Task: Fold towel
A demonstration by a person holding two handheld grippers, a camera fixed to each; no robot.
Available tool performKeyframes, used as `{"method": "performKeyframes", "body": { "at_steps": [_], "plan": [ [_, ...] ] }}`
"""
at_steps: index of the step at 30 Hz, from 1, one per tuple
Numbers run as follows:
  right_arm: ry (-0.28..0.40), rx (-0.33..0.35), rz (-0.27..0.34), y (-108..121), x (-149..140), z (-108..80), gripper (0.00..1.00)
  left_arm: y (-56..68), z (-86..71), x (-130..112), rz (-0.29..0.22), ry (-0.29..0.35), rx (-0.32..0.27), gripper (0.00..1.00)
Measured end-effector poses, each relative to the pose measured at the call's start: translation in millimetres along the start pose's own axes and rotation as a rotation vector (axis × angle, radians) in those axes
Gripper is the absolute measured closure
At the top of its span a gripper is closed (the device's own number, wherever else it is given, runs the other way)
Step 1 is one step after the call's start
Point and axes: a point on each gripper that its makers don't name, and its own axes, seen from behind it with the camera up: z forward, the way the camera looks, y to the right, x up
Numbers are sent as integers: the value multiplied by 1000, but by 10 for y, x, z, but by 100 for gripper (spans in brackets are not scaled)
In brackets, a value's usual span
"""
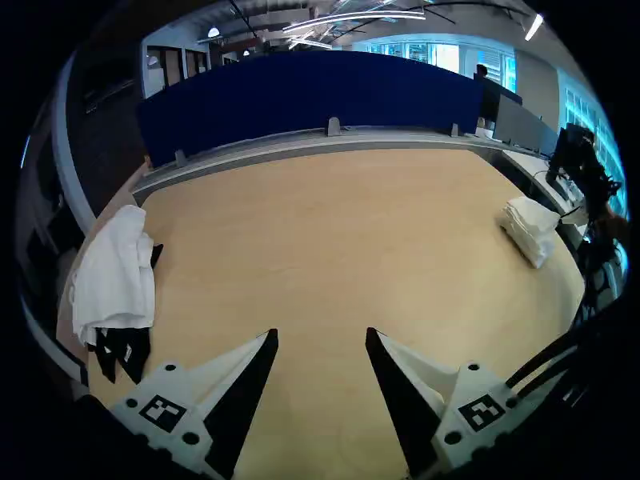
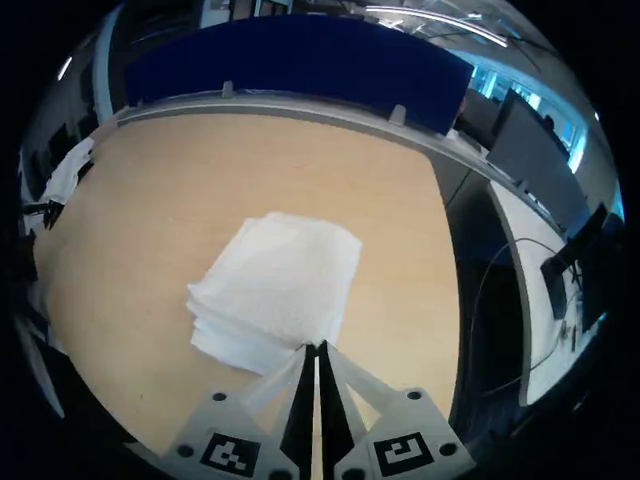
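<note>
A stack of folded white towels (image 2: 276, 288) lies on the wooden table (image 2: 208, 176), just ahead of my right gripper (image 2: 316, 346). Its fingers are shut, tips together at the stack's near edge; I cannot make out any cloth pinched between them. The same stack (image 1: 530, 228) sits near the table's right edge in the left gripper view. My left gripper (image 1: 320, 340) hovers open over bare wood, nothing between its fingers. A loose, unfolded white towel (image 1: 112, 272) lies rumpled at the table's left edge, far from both grippers, small at the far left (image 2: 68, 172) in the right gripper view.
Black items (image 1: 124, 348) stick out from under the loose towel. A blue divider panel (image 1: 312, 92) runs along the back of the table. To the right stand another desk (image 2: 544, 264), cables and a monitor (image 1: 580, 156).
</note>
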Motion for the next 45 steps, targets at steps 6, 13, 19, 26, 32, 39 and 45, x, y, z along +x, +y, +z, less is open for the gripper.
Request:
{"method": "performKeyframes", "body": {
  "at_steps": [6, 13, 19, 26, 32, 39, 45],
  "plan": [
    [-49, -18, 43, 20, -227, 121, 97, -28, -19, -18, 0, -1, 7, 20],
    [-95, -49, 102, 48, -388, 285, 97, -54, -51, -33, 1, -1, 12, 19],
    [-123, -71, 128, 73, -450, 383, 97, -56, -58, -50, -1, -2, 13, 20],
    [-139, -93, 126, 86, -473, 423, 97, -54, -55, -51, 0, -1, 13, 19],
    [-120, -105, 130, 87, -450, 406, 95, -75, -51, -59, -4, 0, 14, 19],
    [-78, -132, 153, 129, -399, 326, 71, -93, -51, -65, 0, 0, 13, 20],
    [-57, -162, 156, 181, -397, 231, 39, -94, -57, -59, 1, 2, 9, 19]
  ]
}}
